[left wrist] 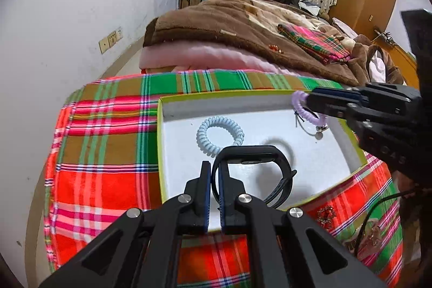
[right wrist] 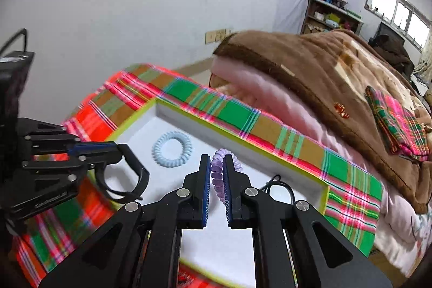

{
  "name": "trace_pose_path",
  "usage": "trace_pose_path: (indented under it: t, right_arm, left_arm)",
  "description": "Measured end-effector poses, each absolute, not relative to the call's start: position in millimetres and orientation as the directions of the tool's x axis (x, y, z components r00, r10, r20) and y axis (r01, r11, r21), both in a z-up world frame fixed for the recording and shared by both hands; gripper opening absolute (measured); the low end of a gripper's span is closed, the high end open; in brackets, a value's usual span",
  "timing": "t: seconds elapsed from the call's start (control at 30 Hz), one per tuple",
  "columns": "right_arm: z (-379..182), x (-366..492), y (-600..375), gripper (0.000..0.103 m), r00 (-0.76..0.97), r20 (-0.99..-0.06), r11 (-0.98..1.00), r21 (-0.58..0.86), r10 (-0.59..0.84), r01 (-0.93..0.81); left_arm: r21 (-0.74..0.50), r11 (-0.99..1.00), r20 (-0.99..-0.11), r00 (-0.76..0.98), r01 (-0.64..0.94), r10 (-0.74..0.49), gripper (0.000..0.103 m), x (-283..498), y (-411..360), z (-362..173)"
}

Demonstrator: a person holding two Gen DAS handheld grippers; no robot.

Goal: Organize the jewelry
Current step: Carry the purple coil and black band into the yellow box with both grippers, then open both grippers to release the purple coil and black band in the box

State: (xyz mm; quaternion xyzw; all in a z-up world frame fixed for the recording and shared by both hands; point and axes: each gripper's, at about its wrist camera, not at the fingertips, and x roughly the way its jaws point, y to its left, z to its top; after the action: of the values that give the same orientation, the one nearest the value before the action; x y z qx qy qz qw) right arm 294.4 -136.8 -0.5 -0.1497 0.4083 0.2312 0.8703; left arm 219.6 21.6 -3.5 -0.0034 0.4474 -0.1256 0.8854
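Two close wrist views, shared box [left wrist: 348, 136]

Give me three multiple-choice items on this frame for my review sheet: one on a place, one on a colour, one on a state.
1. Where does the pale blue spiral hair tie lie?
A. on the brown blanket
B. on the floor of the white box
C. in a gripper

2. What colour is the spiral hair tie in the right gripper?
A. purple
B. red
C. green

3. What is the state of the left gripper?
A. open and empty
B. shut on nothing
C. shut on the black watch band

Key: 1 B, it rests flat inside the box; 2 A, lilac coils show between the pads; 3 C, the band's loop is pinched between its fingers.
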Motion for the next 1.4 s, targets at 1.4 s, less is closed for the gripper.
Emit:
trace_pose_path:
  t: [1.4]
  right_arm:
    - [-51.3, 322.4, -107.8, 0.010, 0.458, -0.855, 0.794, -0.097, 0.242, -0.600]
  left_arm:
    - [-0.087, 0.978, -0.849, 0.499, 0.188, -0.172, 0.006, 243.9, 18.4, -37.4]
